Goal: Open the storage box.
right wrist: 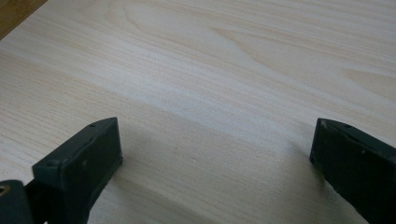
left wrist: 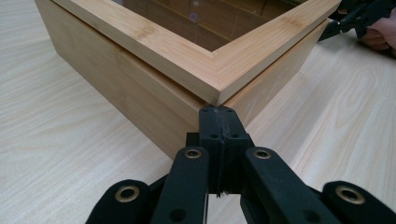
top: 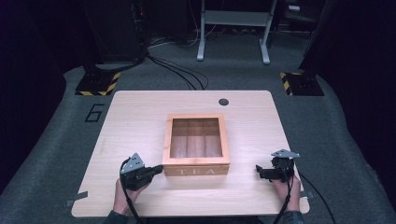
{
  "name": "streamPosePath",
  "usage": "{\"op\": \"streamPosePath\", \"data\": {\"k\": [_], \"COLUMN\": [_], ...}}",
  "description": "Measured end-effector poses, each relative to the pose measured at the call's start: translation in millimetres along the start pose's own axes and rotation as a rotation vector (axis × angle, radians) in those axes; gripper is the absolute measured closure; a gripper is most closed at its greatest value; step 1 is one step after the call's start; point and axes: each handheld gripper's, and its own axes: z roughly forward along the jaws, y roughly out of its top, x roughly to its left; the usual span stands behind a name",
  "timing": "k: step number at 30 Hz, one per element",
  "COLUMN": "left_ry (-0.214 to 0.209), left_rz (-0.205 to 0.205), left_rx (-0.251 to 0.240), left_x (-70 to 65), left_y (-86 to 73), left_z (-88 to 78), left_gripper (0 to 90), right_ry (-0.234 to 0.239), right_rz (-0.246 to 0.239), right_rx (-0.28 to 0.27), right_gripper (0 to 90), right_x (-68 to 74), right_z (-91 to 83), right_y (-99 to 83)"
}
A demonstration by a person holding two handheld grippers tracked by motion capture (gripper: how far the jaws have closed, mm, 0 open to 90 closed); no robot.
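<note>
The square honey-coloured wooden tea box [top: 196, 144] at frame centre looks smooth bamboo with a clear glossy lid pane; the pale wood-grain table [top: 130, 121] is matt; the black plastic left gripper [left wrist: 219, 122] is dull.

One camera looked down from above the near edge of the table [top: 140, 107]. Two rode low and close; the left one shared the tea box [left wrist: 154, 88].

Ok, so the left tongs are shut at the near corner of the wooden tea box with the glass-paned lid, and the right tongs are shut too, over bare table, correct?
Not quite: the right tongs are open, their two black jaws standing wide apart over the pale wooden table in the right gripper view. The rest holds: the left tongs are shut at the near corner of the wooden tea box with the glass-paned lid.
</note>
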Motion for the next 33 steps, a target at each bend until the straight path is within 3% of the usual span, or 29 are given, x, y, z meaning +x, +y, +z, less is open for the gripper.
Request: {"op": "streamPosePath", "data": {"k": [16,33], "left_ry": [0.000,-0.029], "left_rz": [0.015,0.014], "left_rx": [-0.050,-0.105], "left_x": [-0.3,5.4], "left_y": [10.6,31.0], "left_z": [1.4,2.0], "left_gripper": [89.3,87.7], "right_ry": [0.000,0.001], "right_rz": [-0.002,-0.005], "right_rx": [-0.001,-0.001], "right_gripper": [1.6,1.6], "right_x": [-0.2,-0.3], "right_z": [0.1,0.2], "right_y": [0.1,0.1]}}
